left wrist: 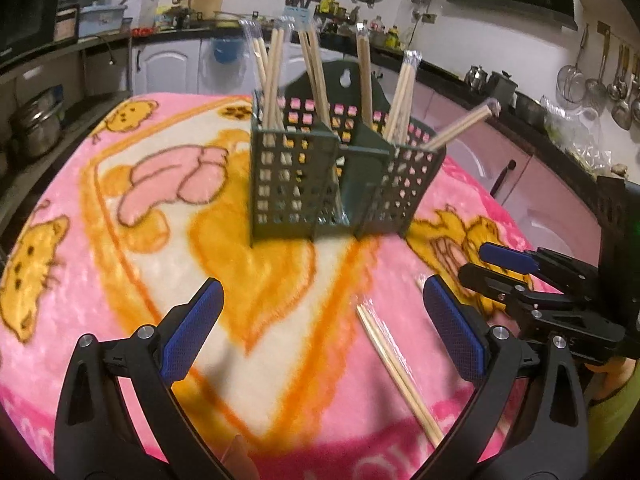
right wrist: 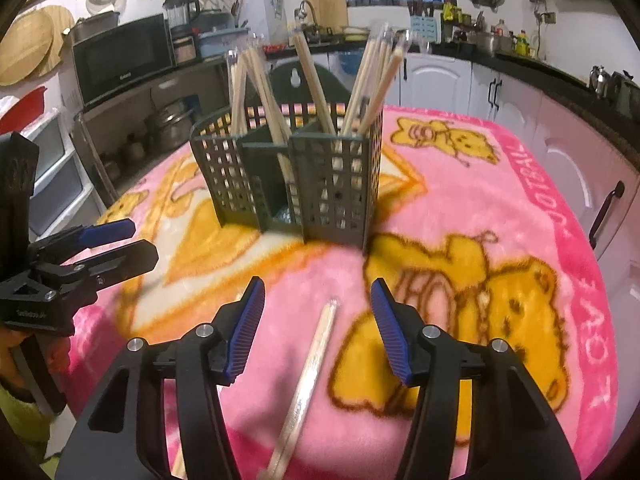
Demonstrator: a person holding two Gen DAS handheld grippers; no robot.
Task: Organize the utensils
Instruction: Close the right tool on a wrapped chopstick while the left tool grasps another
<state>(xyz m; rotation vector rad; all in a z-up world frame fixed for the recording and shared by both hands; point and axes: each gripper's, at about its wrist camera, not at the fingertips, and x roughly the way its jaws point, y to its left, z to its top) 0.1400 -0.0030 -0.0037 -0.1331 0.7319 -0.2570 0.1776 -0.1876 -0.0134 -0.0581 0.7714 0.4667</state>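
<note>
Left tongs (left wrist: 320, 336): spread wide, nothing between the blue pads (left wrist: 192, 328), which hang above the blanket; they touch nothing. Seen from the right wrist camera (right wrist: 116, 244) they sit at the left edge, side-on, with the jaws parted.
Right tongs (right wrist: 316, 328): about half spread, pads (right wrist: 248, 328) clear of everything. A wrapped pair of chopsticks lies on the blanket below the gap, in line with it, but the pads do not press on it. In the left wrist view these tongs (left wrist: 480, 264) come in from the right, near the loose pair.
Loose chopsticks (right wrist: 308, 376): one pair in a clear sleeve, flat on the blanket, in front of the holder and well apart from it; in the left wrist view (left wrist: 400, 368) it runs slantwise just inside the left tongs' right finger.
Holder (left wrist: 296, 184): dark green, pierced with square holes, upright on the blanket, with a left and a right compartment and a narrow middle one (right wrist: 336, 188).
Chopsticks in holder (left wrist: 272, 80): several wrapped pairs stand tilted in the side compartments; one in the right compartment leans far out.
Blanket (left wrist: 120, 280): pink with orange cartoon animals, covering the bench.
Hand: a bit of it shows behind the right tongs (left wrist: 612, 376), with a green sleeve.
</note>
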